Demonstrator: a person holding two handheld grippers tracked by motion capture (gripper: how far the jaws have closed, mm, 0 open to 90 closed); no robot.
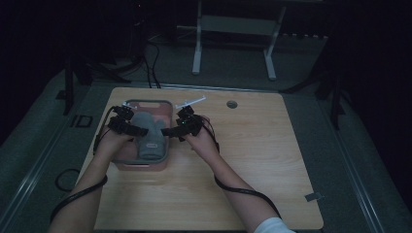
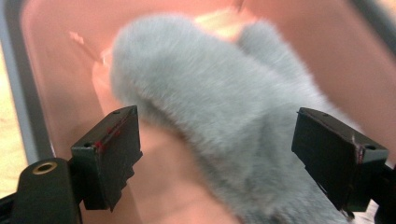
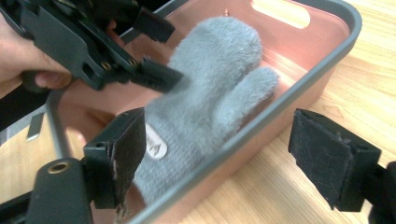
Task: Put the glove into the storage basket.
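Right now the left gripper (image 1: pixel 127 125), jaws spread wide, hangs over the grey mitten (image 1: pixel 148 137) lying in the pink bin (image 1: pixel 145 166) at centre-left; the right gripper (image 1: pixel 180 128), also spread, straddles the bin's rim. Closing too shallow could just pluck fluff and slip.

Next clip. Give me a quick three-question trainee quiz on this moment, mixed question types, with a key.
1. True or false: the grey mitten lies inside the pink bin.
2. The left gripper is: A) open, its jaws on either side of the mitten; B) shut on the mitten; C) resting on bare table.
3. Fill in: the right gripper is ____, its jaws straddling the bin's rim.

Key: 1 true; 2 A; 3 open.
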